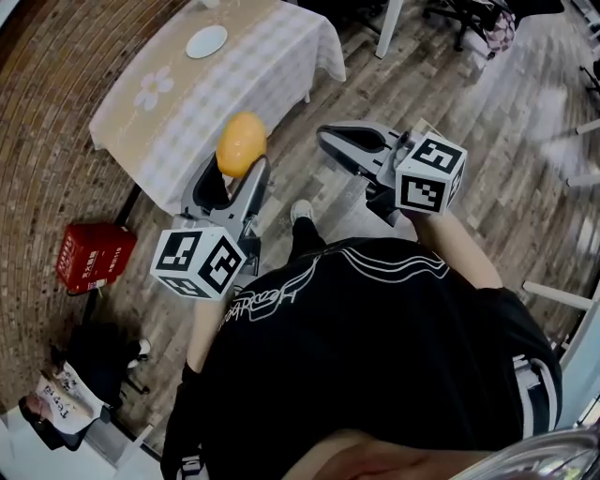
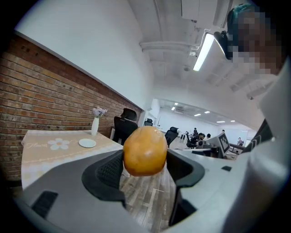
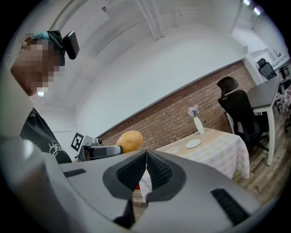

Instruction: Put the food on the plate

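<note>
My left gripper (image 1: pixel 234 178) is shut on a round orange-yellow piece of food (image 1: pixel 241 143), held in the air short of the table's near edge. In the left gripper view the food (image 2: pixel 145 150) fills the gap between the jaws. A small white plate (image 1: pixel 206 41) lies far back on the table with the beige checked cloth (image 1: pixel 178 112); it shows too in the left gripper view (image 2: pixel 87 143) and the right gripper view (image 3: pixel 193 144). My right gripper (image 1: pixel 328 141) is shut on nothing, its pads (image 3: pixel 146 170) pressed together, and hangs over the wooden floor to the right of the food (image 3: pixel 129 140).
A white vase with flowers (image 2: pixel 95 125) stands on the table behind the plate. A red box (image 1: pixel 92 256) lies on the floor at the left by the brick wall (image 1: pixel 37 150). Black office chairs (image 3: pixel 241 113) stand beyond the table. A white table leg (image 1: pixel 389 28) rises at the back.
</note>
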{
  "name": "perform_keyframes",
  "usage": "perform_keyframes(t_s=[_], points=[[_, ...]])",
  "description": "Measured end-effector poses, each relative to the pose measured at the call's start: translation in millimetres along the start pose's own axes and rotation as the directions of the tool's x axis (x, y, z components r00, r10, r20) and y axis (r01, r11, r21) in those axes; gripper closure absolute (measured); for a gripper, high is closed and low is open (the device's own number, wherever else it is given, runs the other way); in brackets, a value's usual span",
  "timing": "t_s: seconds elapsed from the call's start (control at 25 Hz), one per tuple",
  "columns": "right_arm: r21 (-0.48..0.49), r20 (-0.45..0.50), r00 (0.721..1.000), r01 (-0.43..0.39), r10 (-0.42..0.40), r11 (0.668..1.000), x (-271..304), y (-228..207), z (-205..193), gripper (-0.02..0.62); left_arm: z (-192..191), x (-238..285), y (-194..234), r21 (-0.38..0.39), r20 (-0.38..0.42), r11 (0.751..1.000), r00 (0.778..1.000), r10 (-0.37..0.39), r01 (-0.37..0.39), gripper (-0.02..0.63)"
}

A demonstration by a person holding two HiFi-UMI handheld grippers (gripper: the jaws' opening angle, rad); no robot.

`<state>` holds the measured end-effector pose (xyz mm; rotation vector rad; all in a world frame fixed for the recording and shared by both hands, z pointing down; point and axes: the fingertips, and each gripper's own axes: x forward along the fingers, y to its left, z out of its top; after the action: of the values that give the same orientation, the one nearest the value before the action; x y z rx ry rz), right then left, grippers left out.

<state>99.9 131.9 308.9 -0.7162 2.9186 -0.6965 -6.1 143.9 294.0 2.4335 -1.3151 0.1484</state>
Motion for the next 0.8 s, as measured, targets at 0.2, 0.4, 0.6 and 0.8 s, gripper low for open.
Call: perform_keyframes(t_s=[0.2,0.4,0.6,0.8], points=[[0.016,-0.007,1.000,0.018,-0.018,1.000,53.5,-43.5,17.6,0.598,21.3,41.1,57.4,-0.003,-0.018,1.000,1.000,-0.016,0.016,0.310],[0.019,-0.005,0.999,0.039,-0.038,0.999,108.6,-80.2,42.8,0.598,47.8,76.7,113.0,-0.003,-0.030,0.999,0.999,-0.036,0.036,0.310],[0.013,0.000,0.999,0.053,-0.053,0.998,161.3,-106.0,64.1,0.598,71.1,99.7,164.1,0.002,-0.030,0.999,0.998,-0.052,0.053,0.311],[0.003,-0.008,0.998,0.065,-0.065,0.998,198.9,-124.0,73.8,0.598,82.7,115.9,202.5,-0.004,-0.027,0.998,0.998,-0.062,0.062,0.311]])
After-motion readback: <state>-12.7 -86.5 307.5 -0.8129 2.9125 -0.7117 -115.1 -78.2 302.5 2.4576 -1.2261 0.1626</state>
